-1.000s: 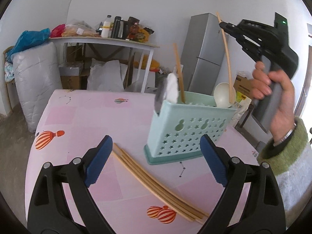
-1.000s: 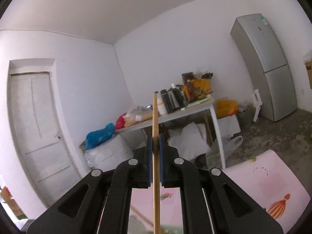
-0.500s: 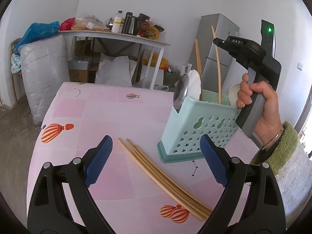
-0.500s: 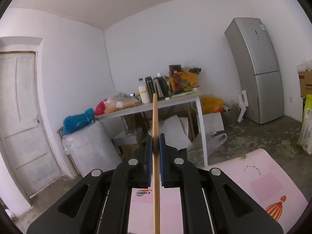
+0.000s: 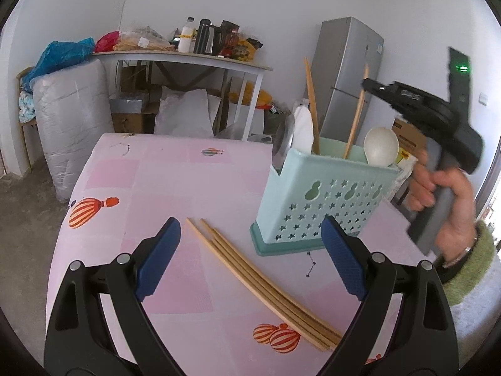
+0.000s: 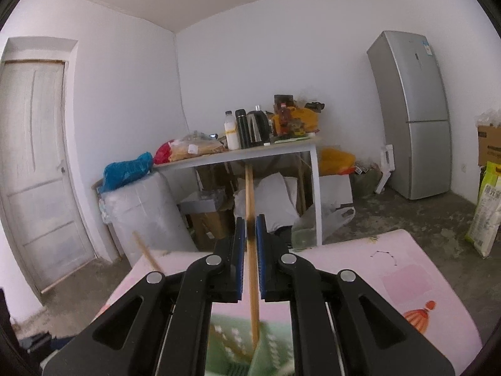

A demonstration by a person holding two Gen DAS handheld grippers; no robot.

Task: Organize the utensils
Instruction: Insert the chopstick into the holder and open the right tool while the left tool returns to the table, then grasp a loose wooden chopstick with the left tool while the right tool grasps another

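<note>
A mint green utensil holder (image 5: pixel 325 197) stands on the pink tablecloth (image 5: pixel 175 181). It holds a white spoon (image 5: pixel 380 150), a metal and a white utensil (image 5: pixel 294 134) and an upright chopstick (image 5: pixel 311 106). My right gripper (image 5: pixel 368 84) hangs above the holder's right end, shut on a wooden chopstick (image 5: pixel 355 125) whose lower end is inside the holder. In the right wrist view the chopstick (image 6: pixel 249 194) stands between the blue pads of the right gripper (image 6: pixel 249 235), with the holder (image 6: pixel 231 341) blurred below. My left gripper (image 5: pixel 250 260) is open above several chopsticks (image 5: pixel 260 279) lying on the table.
A cluttered white table (image 5: pixel 188 58) with bottles and bags stands behind, beside a wrapped white bundle (image 5: pixel 72 131) and a grey fridge (image 5: pixel 347 78). A door (image 6: pixel 34 169) is at the far left. A sleeved hand (image 5: pixel 447 206) holds the right gripper.
The right gripper has come down toward the holder with the chopstick, and the stick's lower end now reaches into the holder. The left gripper stays open over the loose chopsticks.
</note>
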